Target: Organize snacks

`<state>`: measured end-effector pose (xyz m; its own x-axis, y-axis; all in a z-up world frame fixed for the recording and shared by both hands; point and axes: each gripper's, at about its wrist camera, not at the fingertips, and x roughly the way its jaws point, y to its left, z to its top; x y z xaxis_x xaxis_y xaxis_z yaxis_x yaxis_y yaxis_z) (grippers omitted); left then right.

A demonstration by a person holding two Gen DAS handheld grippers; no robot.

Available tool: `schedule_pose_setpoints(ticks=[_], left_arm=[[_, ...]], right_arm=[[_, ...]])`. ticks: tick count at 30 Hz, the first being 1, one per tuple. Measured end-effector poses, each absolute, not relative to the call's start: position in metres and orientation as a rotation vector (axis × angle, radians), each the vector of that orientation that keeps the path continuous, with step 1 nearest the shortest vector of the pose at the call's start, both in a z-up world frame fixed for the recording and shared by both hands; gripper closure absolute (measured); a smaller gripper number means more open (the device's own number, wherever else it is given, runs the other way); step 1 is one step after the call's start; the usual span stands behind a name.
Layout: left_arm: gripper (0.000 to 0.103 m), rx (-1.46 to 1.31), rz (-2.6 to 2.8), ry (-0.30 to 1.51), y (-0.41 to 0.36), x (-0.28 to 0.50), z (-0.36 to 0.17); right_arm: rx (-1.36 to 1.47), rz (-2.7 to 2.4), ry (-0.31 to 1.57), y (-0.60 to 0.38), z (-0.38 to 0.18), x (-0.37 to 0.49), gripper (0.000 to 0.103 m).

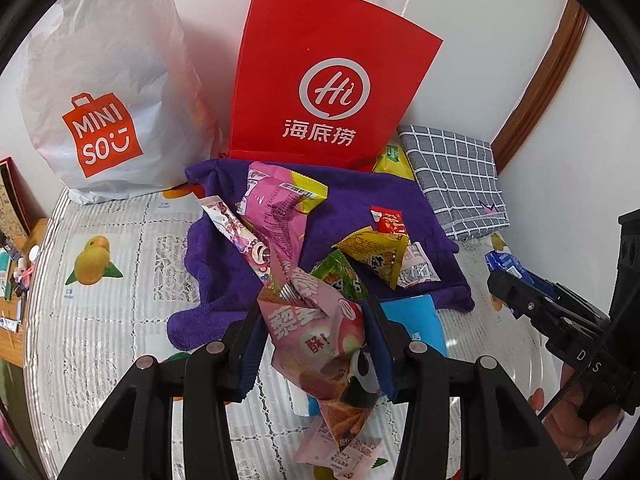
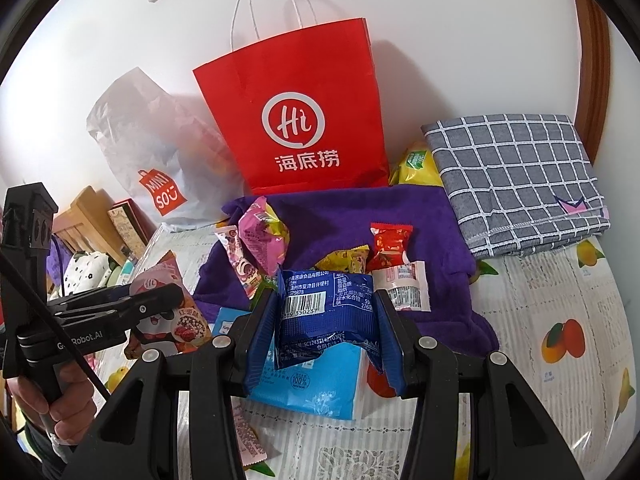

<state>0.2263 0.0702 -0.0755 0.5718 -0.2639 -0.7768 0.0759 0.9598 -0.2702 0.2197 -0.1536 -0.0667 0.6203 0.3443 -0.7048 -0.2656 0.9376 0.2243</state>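
Observation:
My left gripper (image 1: 312,340) is shut on a pink snack bag (image 1: 320,336) and holds it above the table. My right gripper (image 2: 326,320) is shut on a dark blue snack packet (image 2: 326,312); it also shows in the left wrist view (image 1: 516,292). Several loose snacks lie on a purple towel (image 1: 352,200): a pink-and-yellow bag (image 1: 280,200), a yellow packet (image 1: 376,252), a red packet (image 1: 388,220) and a green packet (image 1: 340,276). A red paper bag (image 1: 328,80) and a white MINISO bag (image 1: 100,100) stand behind against the wall.
A folded grey checked cloth (image 2: 516,176) lies at the right by the wall. A light blue tissue pack (image 2: 316,384) lies under my right gripper. A yellow-green bag (image 2: 416,164) sits behind the towel. A fruit-print tablecloth (image 2: 560,340) covers the table. Clutter sits at the left (image 1: 16,256).

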Motion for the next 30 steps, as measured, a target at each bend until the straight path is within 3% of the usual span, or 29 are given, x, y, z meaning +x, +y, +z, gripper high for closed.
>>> schedule_pose_setpoints(ticks=[30], left_arm=[[0.059, -0.185, -0.172, 0.969, 0.073, 0.274, -0.088]], right_arm=[[0.097, 0.319, 0.818, -0.158, -0.078, 0.281, 0.055]])
